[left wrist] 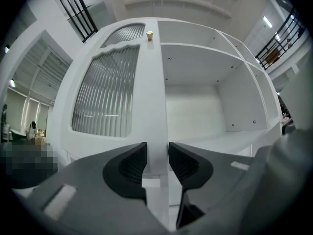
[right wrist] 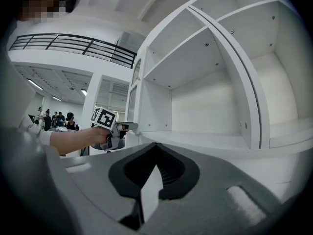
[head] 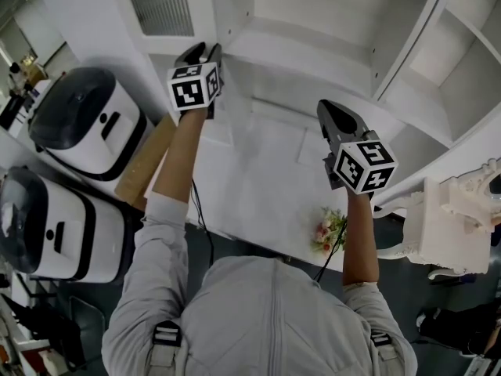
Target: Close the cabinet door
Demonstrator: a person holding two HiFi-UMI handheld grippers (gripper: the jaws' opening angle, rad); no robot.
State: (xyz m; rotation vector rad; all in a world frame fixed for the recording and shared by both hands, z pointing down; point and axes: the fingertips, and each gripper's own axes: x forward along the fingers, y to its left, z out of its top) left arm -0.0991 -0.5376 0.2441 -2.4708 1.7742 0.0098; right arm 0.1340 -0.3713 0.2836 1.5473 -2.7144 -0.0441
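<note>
The white cabinet (head: 313,34) stands with its shelves bare. Its door (left wrist: 105,92), white with a ribbed glass panel, hangs swung out at the left (head: 160,6). A small gold knob (left wrist: 149,35) sits near the door's top. My left gripper (left wrist: 157,163) points level at the door's free edge, which runs upright between the jaws with both pads against it. The same gripper shows in the head view (head: 205,52) and in the right gripper view (right wrist: 128,127). My right gripper (head: 333,112) hovers in front of the shelves, shut with nothing in it (right wrist: 155,153).
Two white-and-black appliances (head: 86,120) (head: 47,225) sit on the left beside a wooden board (head: 145,159). A small bunch of flowers (head: 329,229) and an ornate white piece (head: 454,218) lie at the right. People stand far off (right wrist: 54,117).
</note>
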